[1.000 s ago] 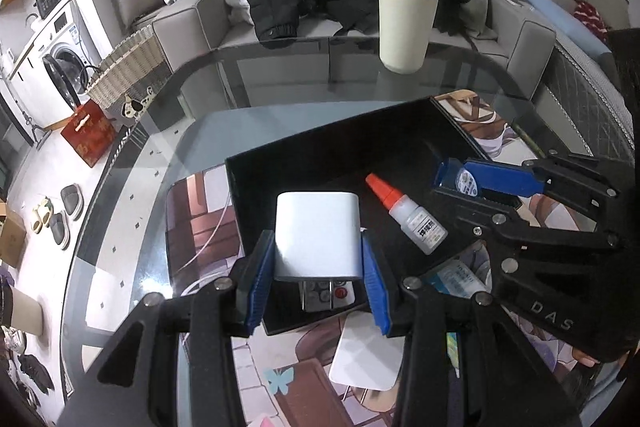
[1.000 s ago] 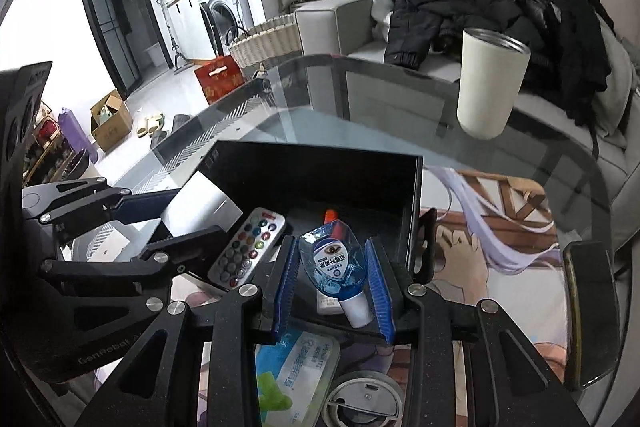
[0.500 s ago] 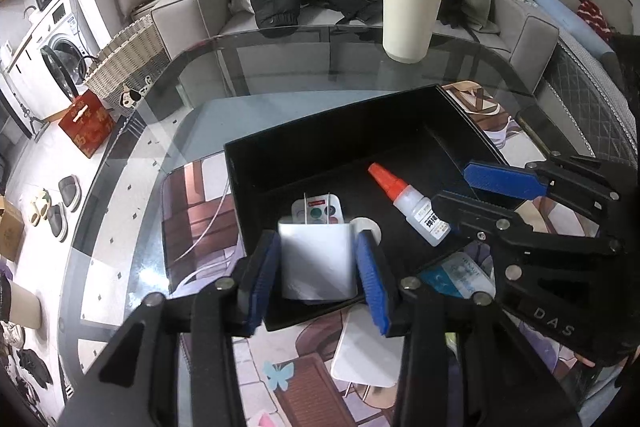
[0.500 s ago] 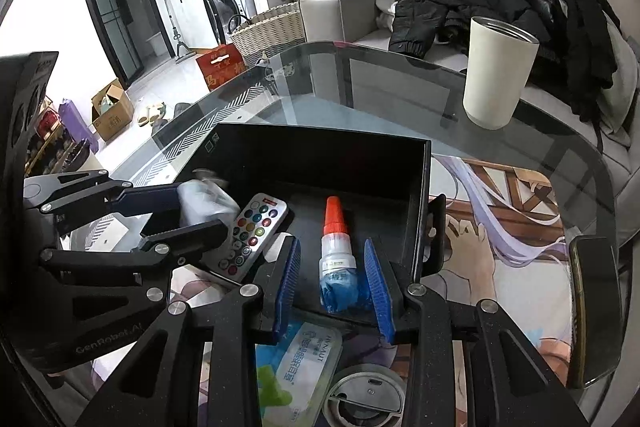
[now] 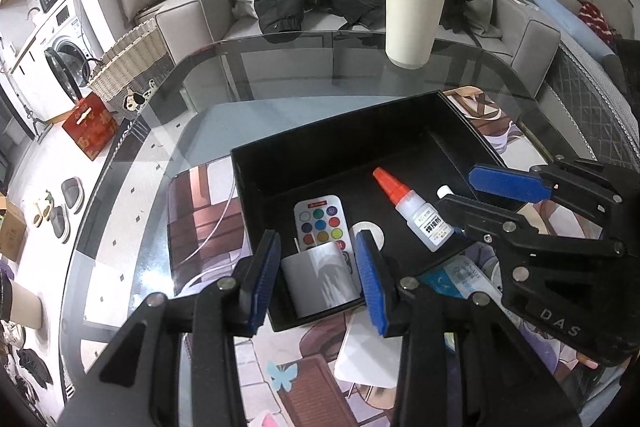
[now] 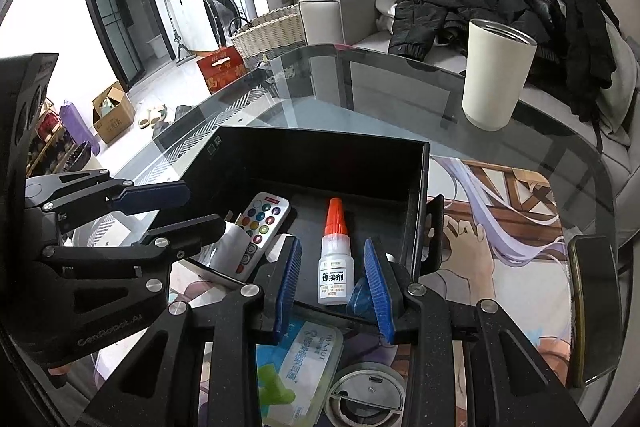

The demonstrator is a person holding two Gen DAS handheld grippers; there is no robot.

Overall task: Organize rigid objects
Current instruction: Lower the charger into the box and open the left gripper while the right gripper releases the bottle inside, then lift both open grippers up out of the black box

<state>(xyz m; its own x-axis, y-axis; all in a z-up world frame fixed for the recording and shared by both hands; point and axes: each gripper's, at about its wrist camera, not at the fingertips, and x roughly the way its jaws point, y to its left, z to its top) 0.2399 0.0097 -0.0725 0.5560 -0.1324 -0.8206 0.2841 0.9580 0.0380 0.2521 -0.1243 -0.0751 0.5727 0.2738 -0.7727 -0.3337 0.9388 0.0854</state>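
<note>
A black open box (image 5: 340,143) (image 6: 320,135) stands on the glass table. On its floor lie a remote with coloured buttons (image 5: 320,223) (image 6: 262,223) and a glue bottle with an orange cap (image 5: 420,215) (image 6: 335,267). My left gripper (image 5: 317,243) (image 6: 206,205) is shut on a white charger (image 5: 320,279) tipped into the box's near corner. My right gripper (image 6: 332,245) (image 5: 456,189) hangs over the near wall and keeps its narrow gap. The blue drop bottle (image 6: 360,297) sits low against its right pad, mostly hidden. A white cap (image 5: 444,191) shows between the tips.
A cream tumbler (image 5: 412,23) (image 6: 496,75) stands at the table's far edge. Near me on the printed mat lie a wipes pack (image 6: 304,359), a round lid (image 6: 368,395), a white card (image 5: 372,355) and a dark phone (image 6: 592,311). A sofa piled with coats lies beyond.
The charger tipped down in the left pads into the box corner, uncovering the remote. The blue bottle sank between the right pads and shifted toward the right one, uncovering the glue bottle.
</note>
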